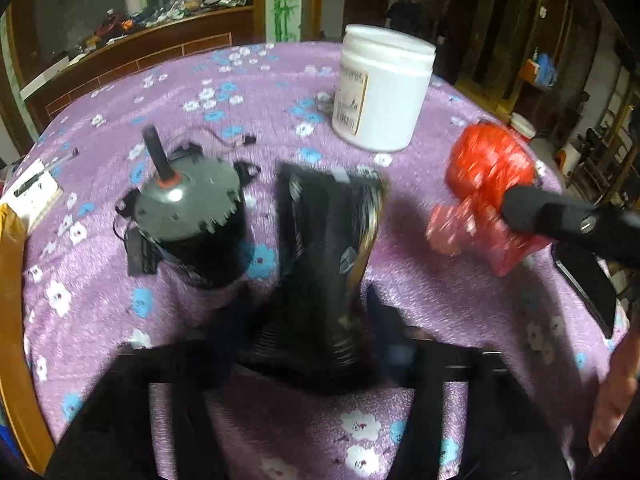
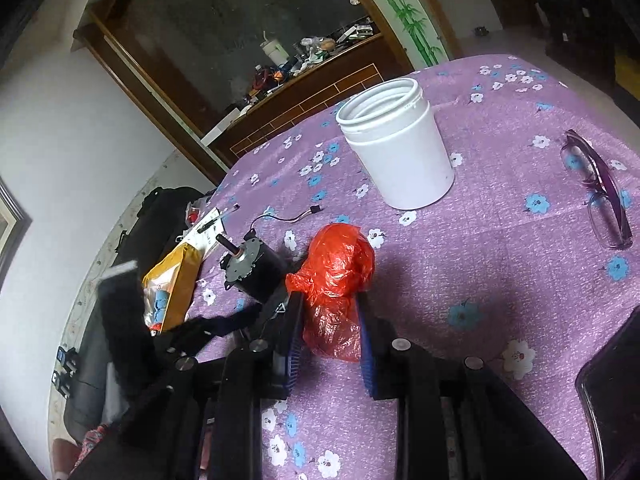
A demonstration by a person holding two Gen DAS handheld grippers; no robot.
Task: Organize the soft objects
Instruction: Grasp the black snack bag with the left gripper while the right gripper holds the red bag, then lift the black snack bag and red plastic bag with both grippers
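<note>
A: What does the right tool (image 2: 329, 340) have?

B: A crumpled red plastic bag (image 2: 334, 280) — thin, glossy, crinkled film bunched into a rounded lump with a looser tail below. The 2 blue ribbed pads (image 2: 365, 344) press its lower part from either side, so the jaws stand narrow and clamped on it. In the left wrist view the same bag (image 1: 486, 184) hangs beside the white jar, above the cloth.

A: And the left tool (image 1: 320, 320)?

B: It is blurred. A flat, dark, ribbed object (image 1: 332, 240) with a glossy edge stands between its black fingers; the jaws look fairly narrow, but I cannot tell whether they press on it.

A: What covers the counter (image 2: 500, 240)?

B: A fuzzy purple cloth with white and blue printed flowers.

A: What else sits there?

B: A white, smooth, cylindrical plastic jar (image 2: 400, 148), upright with no lid and a threaded rim; its paper label shows in the left view. A small grey-and-black metal motor (image 2: 250, 268), drum-shaped with a thin shaft, lies just beside the bag, with a thin wire (image 2: 288, 216) behind it. Purple translucent glasses (image 2: 600, 196) lie folded towards the right edge, well apart from the jar. A yellow padded envelope (image 2: 176, 280) lies at the left edge, and a dark glossy phone-like slab (image 2: 612, 392) at the lower right.
</note>
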